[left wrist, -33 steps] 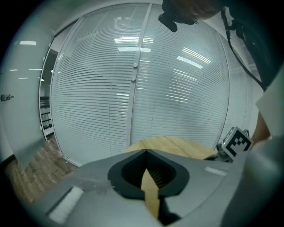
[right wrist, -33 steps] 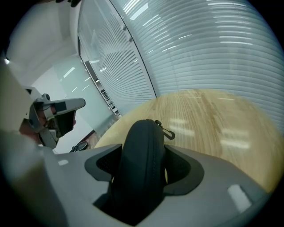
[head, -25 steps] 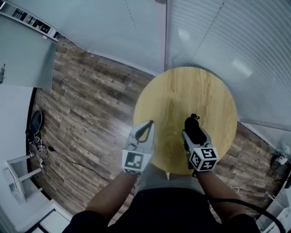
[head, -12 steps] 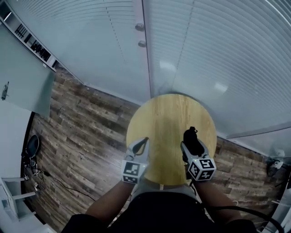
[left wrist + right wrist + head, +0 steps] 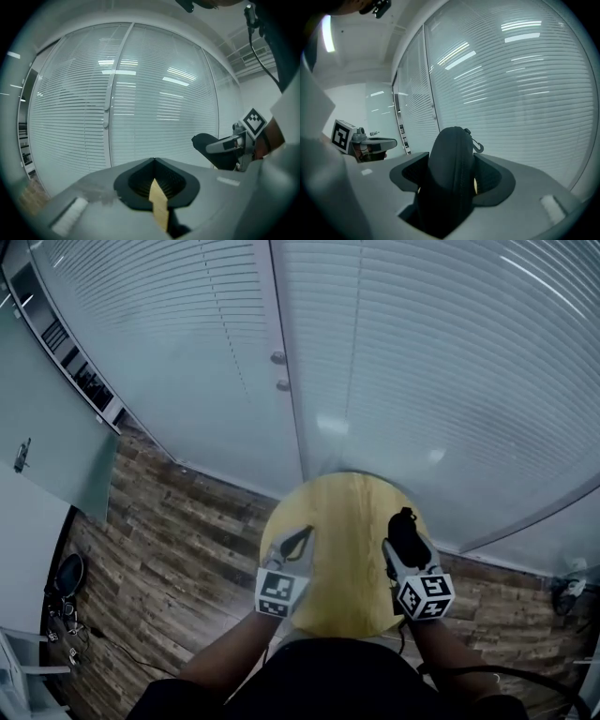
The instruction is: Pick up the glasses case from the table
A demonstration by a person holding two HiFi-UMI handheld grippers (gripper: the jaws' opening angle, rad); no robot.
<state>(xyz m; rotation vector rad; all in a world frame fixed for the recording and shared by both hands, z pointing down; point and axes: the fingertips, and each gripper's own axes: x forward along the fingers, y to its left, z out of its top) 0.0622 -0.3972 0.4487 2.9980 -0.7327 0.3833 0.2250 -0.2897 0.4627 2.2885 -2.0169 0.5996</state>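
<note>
The black zip glasses case point(image 5: 403, 527) point(image 5: 450, 178) stands upright between the jaws of my right gripper point(image 5: 406, 542) point(image 5: 452, 172), which is shut on it. Its top end, with a small clip, pokes out past the fingertips. The case hangs in the air above the round wooden table point(image 5: 347, 521), near its right side. My left gripper point(image 5: 300, 538) point(image 5: 153, 161) is shut with nothing in it and hovers over the table's left edge. From the left gripper view, the right gripper point(image 5: 230, 149) and the case point(image 5: 208, 143) show at the right.
A glass wall with horizontal blinds point(image 5: 422, 362) and a door with round knobs point(image 5: 278, 358) stand just behind the table. Wood-plank floor point(image 5: 169, 540) surrounds it. Cables and small items point(image 5: 66, 615) lie at the far left.
Both grippers have risen away from the tabletop, the right one carrying the case. The table looks smaller and lower in the head view, which now takes in more of the glass wall.
</note>
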